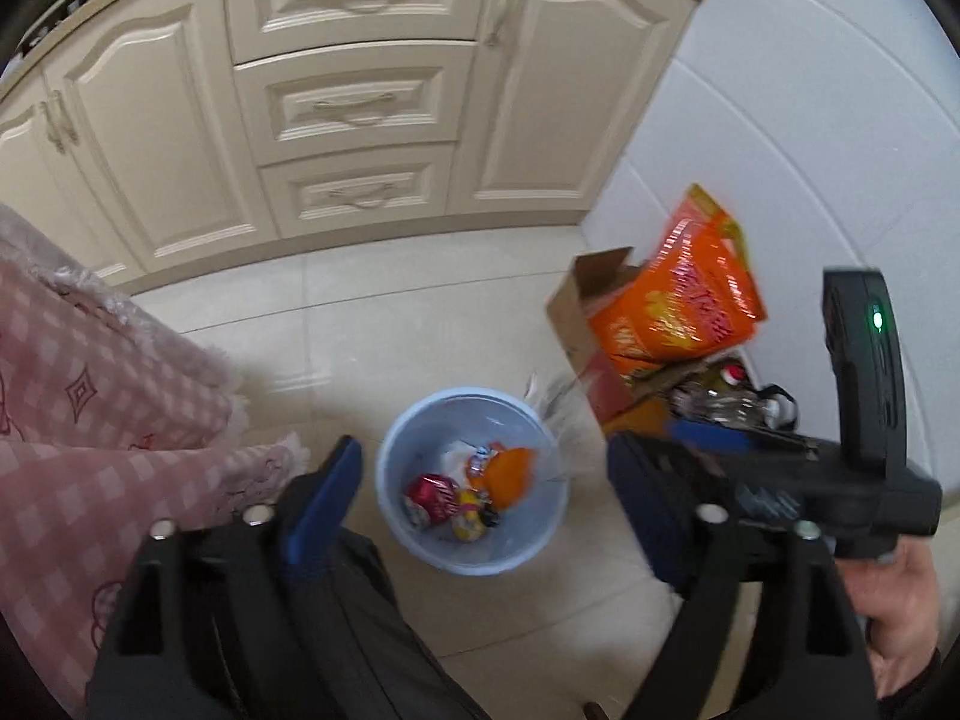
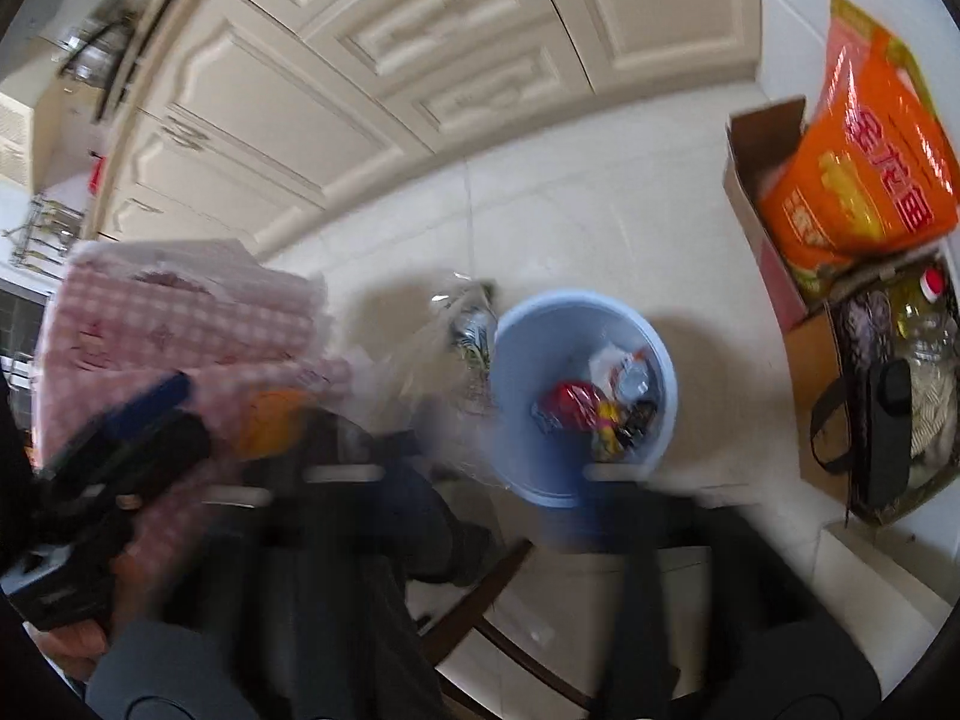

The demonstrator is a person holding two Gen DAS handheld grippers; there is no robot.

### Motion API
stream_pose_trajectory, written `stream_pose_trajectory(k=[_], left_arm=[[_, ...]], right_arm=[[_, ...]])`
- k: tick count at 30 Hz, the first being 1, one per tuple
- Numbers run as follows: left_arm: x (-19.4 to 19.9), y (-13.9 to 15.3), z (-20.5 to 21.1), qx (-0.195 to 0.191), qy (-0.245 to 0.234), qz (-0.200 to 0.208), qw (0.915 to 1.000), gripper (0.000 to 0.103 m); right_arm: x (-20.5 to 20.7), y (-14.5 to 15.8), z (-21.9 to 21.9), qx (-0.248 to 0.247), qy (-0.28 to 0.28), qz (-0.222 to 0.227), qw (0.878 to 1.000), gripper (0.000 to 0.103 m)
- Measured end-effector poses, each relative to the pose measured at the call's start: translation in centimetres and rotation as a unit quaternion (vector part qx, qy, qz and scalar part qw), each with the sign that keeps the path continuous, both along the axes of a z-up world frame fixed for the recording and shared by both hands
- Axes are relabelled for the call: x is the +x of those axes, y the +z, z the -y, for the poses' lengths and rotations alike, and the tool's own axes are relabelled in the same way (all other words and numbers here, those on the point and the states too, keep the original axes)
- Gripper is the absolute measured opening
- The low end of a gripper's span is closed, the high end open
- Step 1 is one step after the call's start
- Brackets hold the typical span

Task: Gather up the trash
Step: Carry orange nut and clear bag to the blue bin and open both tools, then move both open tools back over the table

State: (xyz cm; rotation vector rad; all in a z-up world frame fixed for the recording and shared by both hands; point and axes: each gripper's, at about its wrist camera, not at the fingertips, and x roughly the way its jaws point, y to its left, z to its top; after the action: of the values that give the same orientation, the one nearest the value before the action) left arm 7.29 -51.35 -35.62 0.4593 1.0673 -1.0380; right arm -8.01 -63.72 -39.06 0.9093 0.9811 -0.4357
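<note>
The risk, as I judged it, lay with the clear plastic wrapper [image 2: 450,348] beside the pale blue bin [image 1: 474,561]: it seemed to be at or just outside the rim, and being so light it could easily end up on the tiled floor [image 1: 420,324] rather than inside, and I could not tell from the blur whether it touched the rim at all. An orange piece [image 1: 510,474] showed among the rubbish from the left wrist view, but a smeared orange patch also appeared off to the left in the right wrist view, so I could not say whether it had settled inside. The bin stood on the floor in front of the cream cabinets [image 1: 360,96], already holding a red wrapper [image 1: 429,495] and a yellow one [image 1: 468,519], with a cardboard box [image 2: 762,192] and an orange bag [image 2: 864,168] well apart to one side and a pink checked cloth [image 1: 90,396] to the other. The left gripper [image 1: 486,468] stood above the bin with its jaws wide apart and nothing between them. The right gripper [image 2: 456,474] was badly blurred, yet its jaws also looked spread wide and gripping nothing.
</note>
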Motion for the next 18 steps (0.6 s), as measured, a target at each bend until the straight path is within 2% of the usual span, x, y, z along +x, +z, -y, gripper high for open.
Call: stream_pose_trajectory(k=[3,6,18], left_arm=[[0.5,0.2,-0.3,0.002,0.012,0.005,0.9999,0.088],[0.7,1.4,-1.3,-0.007,0.021,0.019,0.9996,0.089],[0.2,7.2,-4.2,-0.059,0.035,0.06,0.9958,0.091]], right_arm=[[-0.8,-0.1,0.3,0.008,-0.02,0.011,1.0,0.097],[-1.2,0.3,0.6,-0.004,-0.031,0.002,1.0,0.097],[-0.2,4.6,-0.4,-0.042,-0.021,0.013,0.999,0.097]])
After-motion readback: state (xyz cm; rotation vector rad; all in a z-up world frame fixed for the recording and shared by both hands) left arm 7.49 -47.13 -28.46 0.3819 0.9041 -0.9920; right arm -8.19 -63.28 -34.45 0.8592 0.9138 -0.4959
